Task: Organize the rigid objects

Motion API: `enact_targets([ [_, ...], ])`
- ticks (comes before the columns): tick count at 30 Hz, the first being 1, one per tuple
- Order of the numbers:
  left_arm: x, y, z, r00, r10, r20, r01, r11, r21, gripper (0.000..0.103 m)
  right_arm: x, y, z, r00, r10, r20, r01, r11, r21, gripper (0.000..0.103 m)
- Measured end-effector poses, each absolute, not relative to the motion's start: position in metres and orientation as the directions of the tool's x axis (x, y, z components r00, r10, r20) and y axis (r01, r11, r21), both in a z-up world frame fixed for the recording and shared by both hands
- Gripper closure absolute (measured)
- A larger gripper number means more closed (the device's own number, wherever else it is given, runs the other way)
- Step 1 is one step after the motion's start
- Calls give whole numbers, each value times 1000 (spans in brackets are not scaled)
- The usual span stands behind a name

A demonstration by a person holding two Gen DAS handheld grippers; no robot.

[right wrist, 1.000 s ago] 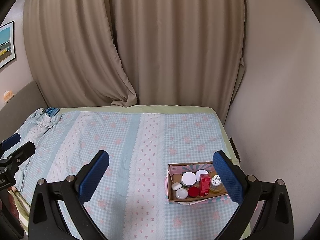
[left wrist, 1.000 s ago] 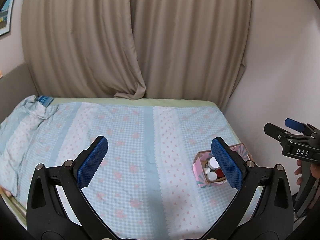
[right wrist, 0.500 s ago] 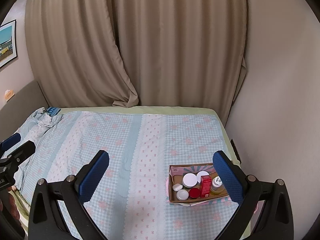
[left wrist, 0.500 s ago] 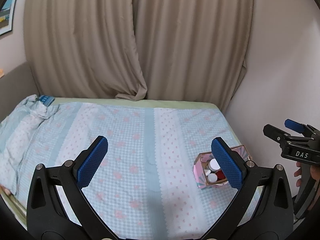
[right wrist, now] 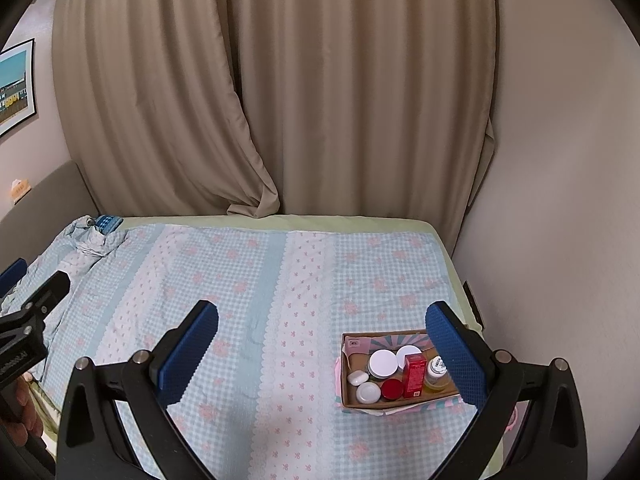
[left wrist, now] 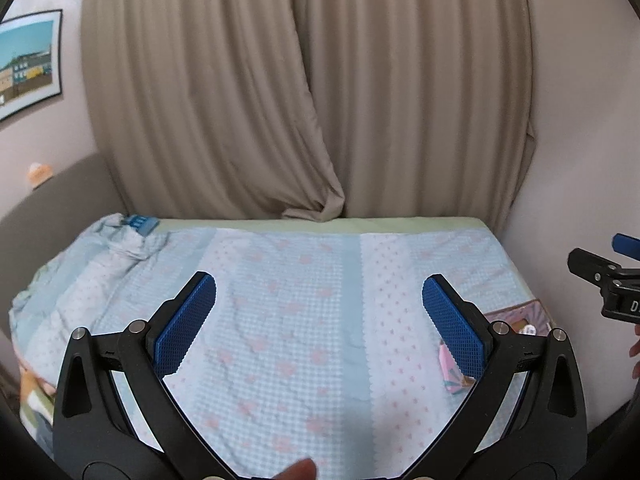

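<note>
Bed [right wrist: 248, 280] surface lies open across its middle and left. A filled box [right wrist: 396, 372] occupies the near right corner; curtains [right wrist: 320, 100] close off the far edge.

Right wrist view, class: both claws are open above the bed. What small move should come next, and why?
Probably ease the right claw forward and down toward the cardboard box. Both claws are open and empty, and the box, holding jars, a red carton and a small bottle, lies just inside its right finger. The left claw faces bare bedspread.
</note>
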State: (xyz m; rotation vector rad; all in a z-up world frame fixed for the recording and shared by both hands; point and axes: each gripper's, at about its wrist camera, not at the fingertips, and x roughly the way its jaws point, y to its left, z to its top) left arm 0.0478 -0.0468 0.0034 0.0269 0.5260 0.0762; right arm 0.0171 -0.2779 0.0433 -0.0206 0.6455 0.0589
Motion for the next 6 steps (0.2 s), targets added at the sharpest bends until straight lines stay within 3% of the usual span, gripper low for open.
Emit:
enact_targets([
  [6, 54, -32, -5, 846, 32, -532, -39, 999, -3, 0, 22, -274, 40, 787, 49, -615, -60, 998, 2, 0],
])
